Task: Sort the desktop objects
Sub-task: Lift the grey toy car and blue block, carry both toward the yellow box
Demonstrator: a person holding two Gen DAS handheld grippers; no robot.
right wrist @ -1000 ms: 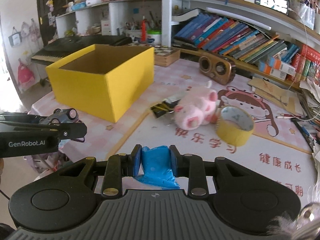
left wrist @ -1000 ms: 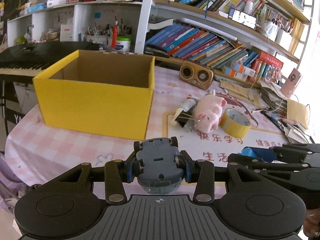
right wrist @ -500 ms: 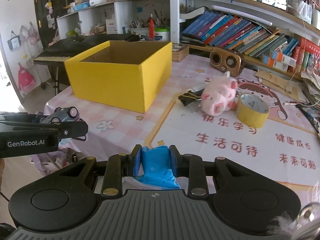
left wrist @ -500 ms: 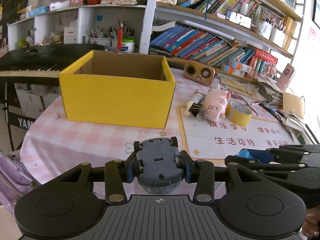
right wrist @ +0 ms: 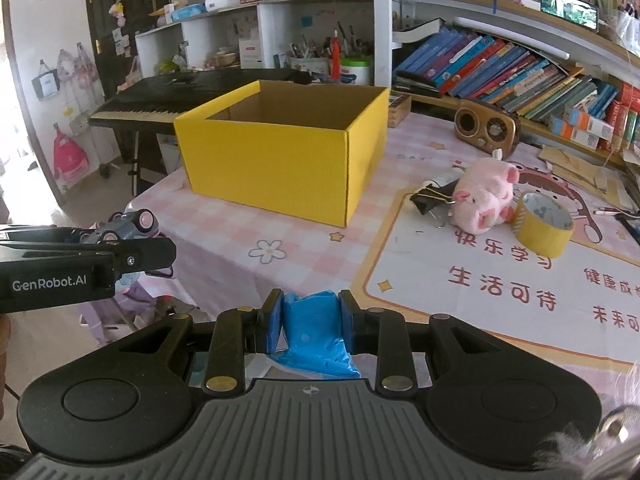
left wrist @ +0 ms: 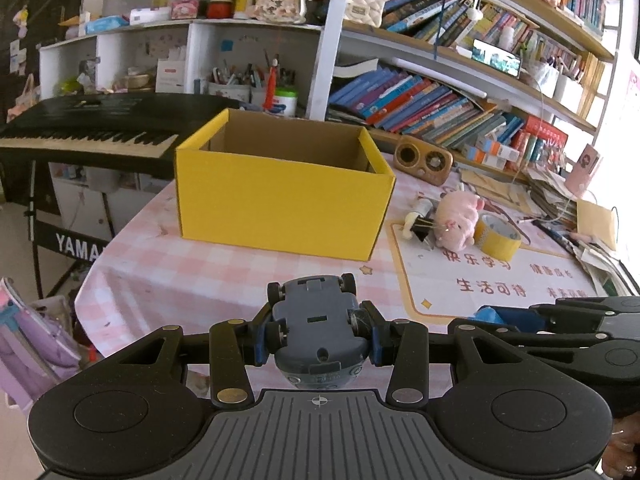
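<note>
My left gripper [left wrist: 316,338] is shut on a grey toy car [left wrist: 318,330], held belly up over the table's near edge. My right gripper [right wrist: 312,320] is shut on a crumpled blue packet [right wrist: 314,332]. An open yellow cardboard box [left wrist: 280,192] [right wrist: 288,160] stands ahead on the pink checked tablecloth; what lies on its floor is hidden by its walls. Beside it on the right lie a pink plush pig [right wrist: 484,200], a yellow tape roll [right wrist: 544,226] and a black binder clip [right wrist: 430,200]. The left gripper with the car also shows at the left of the right wrist view [right wrist: 132,226].
A brown wooden speaker [right wrist: 486,126] sits behind the pig. Bookshelves [left wrist: 432,100] line the back, papers pile up at the far right, and a black keyboard [left wrist: 88,128] stands left of the table. The table edge [left wrist: 96,280] drops off at the near left.
Both grippers have drawn back from the box toward the table's near edge, so the box and the other things look smaller and farther. Both grips are unchanged.
</note>
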